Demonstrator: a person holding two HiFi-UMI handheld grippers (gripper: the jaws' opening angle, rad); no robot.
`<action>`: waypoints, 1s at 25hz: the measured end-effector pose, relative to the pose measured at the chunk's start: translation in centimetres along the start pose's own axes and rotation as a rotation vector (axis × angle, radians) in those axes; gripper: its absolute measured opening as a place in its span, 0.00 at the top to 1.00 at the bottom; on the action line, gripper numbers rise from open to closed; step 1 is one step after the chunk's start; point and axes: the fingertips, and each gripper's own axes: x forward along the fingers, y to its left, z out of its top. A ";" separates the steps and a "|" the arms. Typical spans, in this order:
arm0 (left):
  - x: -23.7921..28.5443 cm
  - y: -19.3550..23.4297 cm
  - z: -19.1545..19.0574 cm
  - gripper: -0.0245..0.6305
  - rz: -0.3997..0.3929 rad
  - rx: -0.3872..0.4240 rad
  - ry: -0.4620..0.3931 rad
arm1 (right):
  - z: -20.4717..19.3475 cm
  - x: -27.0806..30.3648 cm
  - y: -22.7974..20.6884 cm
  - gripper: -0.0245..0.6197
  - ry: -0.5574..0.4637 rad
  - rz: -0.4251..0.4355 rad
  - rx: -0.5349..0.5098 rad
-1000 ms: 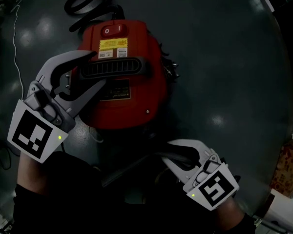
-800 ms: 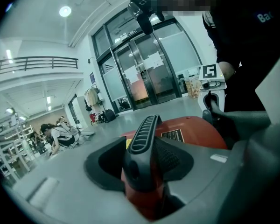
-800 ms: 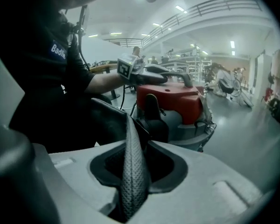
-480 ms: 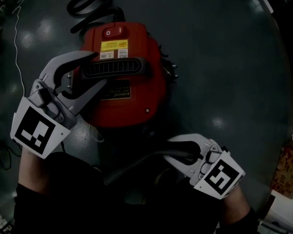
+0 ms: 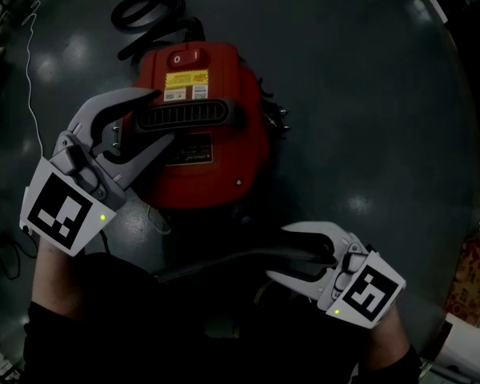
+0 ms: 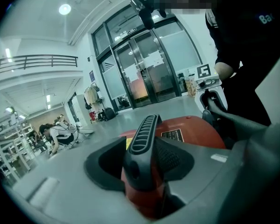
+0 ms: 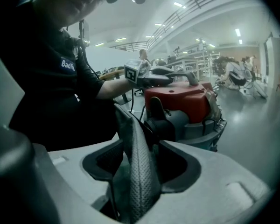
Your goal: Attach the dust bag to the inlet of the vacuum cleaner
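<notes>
Now | left gripper (image 5: 162, 114) jaws pinching vacuum handle (image 5: 202, 115) | right gripper (image 5: 278, 252) jaws just spread round dust bag (image 7: 140, 171) | bag mostly lost in dark

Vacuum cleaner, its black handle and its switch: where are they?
vacuum cleaner (image 5: 248, 146), head view, bare red top.
handle (image 5: 188, 115), head view, ribbed middle.
switch (image 5: 184, 57), head view, red rocker.

We note gloss, matt and weave
The vacuum cleaner (image 5: 204, 146) is smooth red plastic with a slight sheen; its black handle (image 5: 184, 116) on top is matt ribbed plastic; the grey dust bag (image 7: 140, 171) is rough woven cloth; the floor (image 5: 368, 94) around it gleams
</notes>
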 end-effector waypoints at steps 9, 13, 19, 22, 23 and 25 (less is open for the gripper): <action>-0.8 0.2 0.4 0.64 -0.062 -0.009 0.080 | 4.7 -5.8 0.8 0.59 -0.205 -0.075 0.127; -2.4 1.4 2.2 0.61 -0.060 -0.074 0.090 | 7.3 -8.6 1.9 0.59 -0.244 -0.080 0.171; -5.8 3.7 8.7 0.67 -0.017 -0.205 0.031 | 11.8 -12.6 4.5 0.59 -0.255 -0.089 0.227; -8.1 3.6 13.1 0.68 -0.021 -0.232 0.008 | 15.1 -14.9 5.8 0.59 -0.297 -0.124 0.239; -9.0 3.5 14.5 0.68 -0.025 -0.242 0.003 | 16.2 -15.6 6.5 0.59 -0.304 -0.135 0.238; -10.9 3.1 17.3 0.68 -0.044 -0.255 0.007 | 18.1 -16.7 8.2 0.59 -0.300 -0.140 0.243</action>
